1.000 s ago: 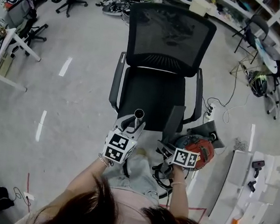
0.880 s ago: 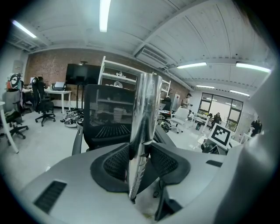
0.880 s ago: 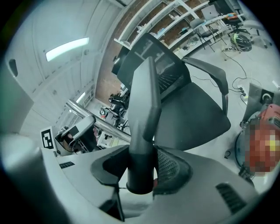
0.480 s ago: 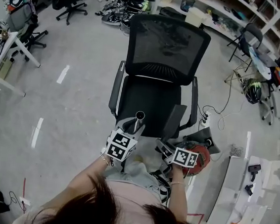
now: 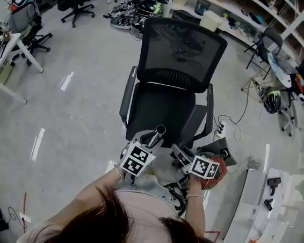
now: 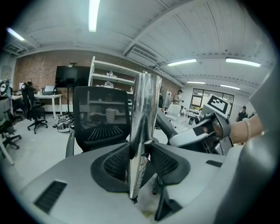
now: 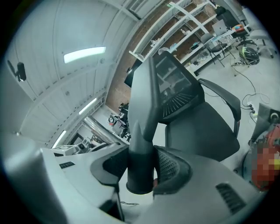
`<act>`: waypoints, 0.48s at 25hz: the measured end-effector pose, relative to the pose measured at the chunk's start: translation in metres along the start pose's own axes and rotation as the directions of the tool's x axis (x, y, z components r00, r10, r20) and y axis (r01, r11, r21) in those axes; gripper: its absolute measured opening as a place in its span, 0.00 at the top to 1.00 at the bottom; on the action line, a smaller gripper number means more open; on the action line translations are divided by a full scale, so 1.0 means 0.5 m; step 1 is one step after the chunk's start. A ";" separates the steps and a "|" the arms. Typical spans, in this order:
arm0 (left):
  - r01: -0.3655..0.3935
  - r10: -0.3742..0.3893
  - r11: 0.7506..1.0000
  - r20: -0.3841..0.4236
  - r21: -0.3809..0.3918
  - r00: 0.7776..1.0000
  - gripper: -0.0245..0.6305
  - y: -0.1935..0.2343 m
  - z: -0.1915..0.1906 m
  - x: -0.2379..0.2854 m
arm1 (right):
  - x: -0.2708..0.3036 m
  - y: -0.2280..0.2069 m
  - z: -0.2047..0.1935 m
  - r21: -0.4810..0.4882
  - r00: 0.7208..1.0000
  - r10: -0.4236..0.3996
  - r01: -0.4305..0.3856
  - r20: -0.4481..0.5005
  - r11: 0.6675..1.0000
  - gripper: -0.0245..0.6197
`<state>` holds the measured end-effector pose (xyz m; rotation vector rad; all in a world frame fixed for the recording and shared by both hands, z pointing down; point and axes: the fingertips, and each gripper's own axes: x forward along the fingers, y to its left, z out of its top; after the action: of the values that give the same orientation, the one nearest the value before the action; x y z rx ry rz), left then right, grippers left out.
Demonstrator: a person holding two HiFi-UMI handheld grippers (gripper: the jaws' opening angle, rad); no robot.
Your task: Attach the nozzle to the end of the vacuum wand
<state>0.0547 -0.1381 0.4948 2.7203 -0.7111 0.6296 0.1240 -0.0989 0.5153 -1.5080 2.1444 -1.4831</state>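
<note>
L tongs [image 6: 141,162]: shut tight on vacuum wand [image 6: 143,127], gripped low; shiny metal tube upright, open end up.
R tongs [image 7: 141,168]: clamped on nozzle [image 7: 143,131] at round collar, flat tip pointing away.
Both held in air over front edge of office chair [image 5: 167,101] seat; near each other, not joined yet.
Judgement: wand stiff, smooth, prob. slippery, so needs firm hold. Nozzle light, hard plastic; grip collar wall, keep socket mouth free.
Red vacuum body [image 5: 216,171] on floor, R side.
</note>
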 end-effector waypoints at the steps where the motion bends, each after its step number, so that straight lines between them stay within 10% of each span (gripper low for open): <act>1: 0.011 -0.011 1.000 -0.002 0.004 1.000 0.73 -0.006 -0.005 -0.002 | -0.002 0.012 0.007 -0.007 1.000 0.005 -0.005 0.015 1.000 0.67; 12: 0.089 -0.090 0.993 0.006 0.077 0.996 0.73 -0.048 -0.033 -0.067 | -0.029 0.109 -0.001 -0.056 0.988 0.015 -0.006 0.151 0.998 0.67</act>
<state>0.0350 -0.0988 0.4903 2.8094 -0.5751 0.6356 0.0955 -0.0861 0.4680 -1.5697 2.1179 -1.2716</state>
